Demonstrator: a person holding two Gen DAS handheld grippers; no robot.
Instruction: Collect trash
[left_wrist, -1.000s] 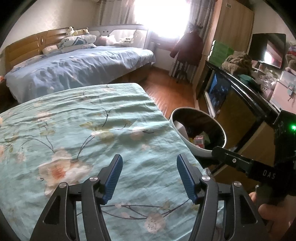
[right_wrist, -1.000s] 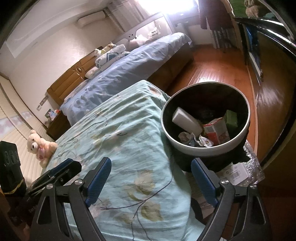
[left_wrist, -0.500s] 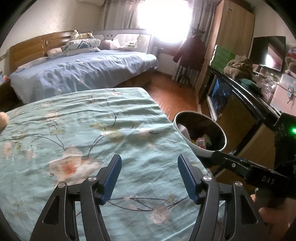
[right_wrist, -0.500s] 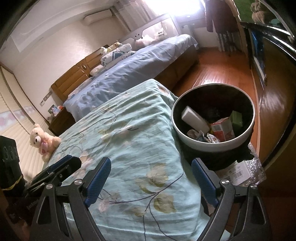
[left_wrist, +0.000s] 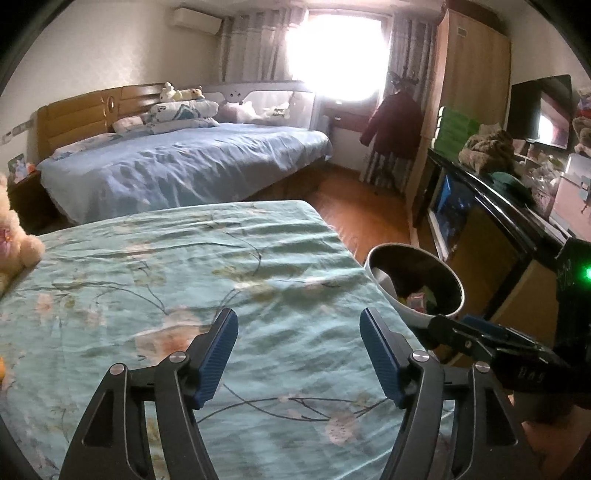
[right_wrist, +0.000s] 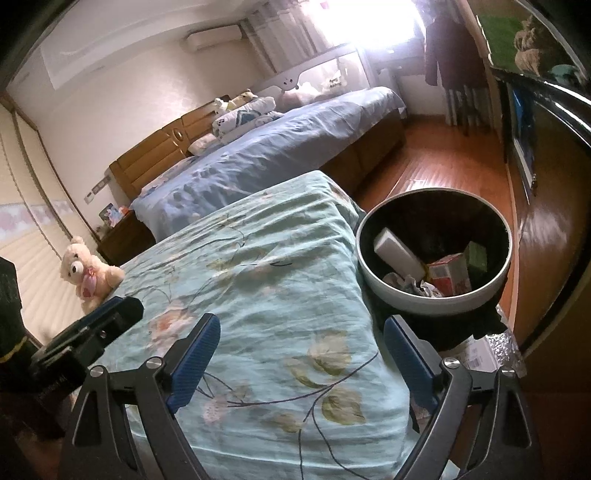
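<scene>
A round white-rimmed trash bin (right_wrist: 436, 297) with a black liner stands on the floor beside the bed's right edge; it holds a white box (right_wrist: 397, 253), a red carton (right_wrist: 450, 275), a green box (right_wrist: 476, 256) and crumpled wrappers. The same bin (left_wrist: 399, 312) shows at the right of the left wrist view. My left gripper (left_wrist: 299, 349) hovers over the teal flowered bedspread (left_wrist: 184, 266); its jaws are opening, with nothing between them. My right gripper (right_wrist: 301, 349) stands open and empty over the bedspread's edge, just short of the bin; in the left wrist view it (left_wrist: 480, 338) reaches toward the bin.
A cream teddy bear (right_wrist: 88, 273) sits at the bedspread's left side. A second bed with blue sheets (left_wrist: 177, 166) lies beyond. A dark cabinet (left_wrist: 491, 236) with a television and clutter lines the right wall. A plastic package (right_wrist: 480, 350) lies on the wooden floor by the bin.
Both views have drawn back and tilted upward, showing more of the room and the teddy bear. The left gripper's jaws have spread a little wider. The bin looks smaller and farther.
</scene>
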